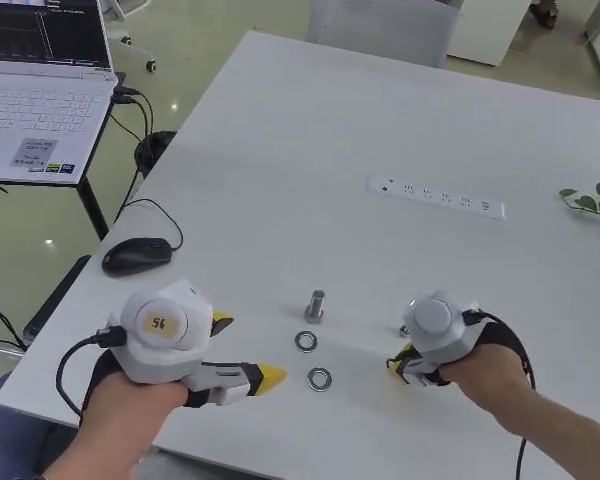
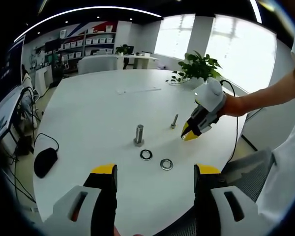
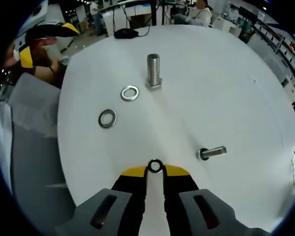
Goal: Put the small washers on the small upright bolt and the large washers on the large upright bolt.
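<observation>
light: bright, even | glare: windows blown out | shadows: soft | edges: fisheye-warped | focus: sharp

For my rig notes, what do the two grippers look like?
Both the left gripper and right gripper have rounded white bodies, black jaws with yellow tips, and a black cable. The left one carries a round tan disc with a two-character mark.
</observation>
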Demonstrator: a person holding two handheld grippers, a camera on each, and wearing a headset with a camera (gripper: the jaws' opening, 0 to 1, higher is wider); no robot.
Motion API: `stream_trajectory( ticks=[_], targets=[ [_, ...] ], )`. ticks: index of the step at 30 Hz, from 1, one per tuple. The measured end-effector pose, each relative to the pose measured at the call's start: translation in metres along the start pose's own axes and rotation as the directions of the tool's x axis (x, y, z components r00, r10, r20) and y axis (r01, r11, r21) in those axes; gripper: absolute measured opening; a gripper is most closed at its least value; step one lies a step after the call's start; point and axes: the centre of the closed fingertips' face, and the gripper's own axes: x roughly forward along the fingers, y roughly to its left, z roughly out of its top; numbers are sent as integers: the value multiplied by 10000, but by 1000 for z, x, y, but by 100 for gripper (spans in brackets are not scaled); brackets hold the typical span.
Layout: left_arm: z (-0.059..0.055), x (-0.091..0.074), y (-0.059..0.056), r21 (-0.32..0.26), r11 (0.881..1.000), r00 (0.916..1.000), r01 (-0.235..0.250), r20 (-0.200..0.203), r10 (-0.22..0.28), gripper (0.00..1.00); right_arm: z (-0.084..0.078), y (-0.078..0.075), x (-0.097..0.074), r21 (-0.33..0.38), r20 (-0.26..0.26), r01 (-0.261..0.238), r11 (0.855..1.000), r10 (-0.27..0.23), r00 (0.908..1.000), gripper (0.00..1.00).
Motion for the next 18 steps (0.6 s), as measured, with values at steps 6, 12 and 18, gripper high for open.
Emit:
stream_trajectory(
  ticks=[6, 12, 18],
  targets=[
    [0, -1, -1, 24, 10000, 10000, 5, -16, -5, 62, -9, -23, -23, 491, 188, 513, 9975, -523, 9985, 13],
    [3, 1, -4, 90, 9999, 10000, 59, -11, -59, 62, -6, -41, -38, 734, 404, 850, 9937, -881, 9953, 13],
    [6, 1, -6, 203, 9997, 9999, 108, -18, -107, 62, 3, -55, -49, 755, 560, 1064, 9915, -1108, 9923, 13]
  ],
)
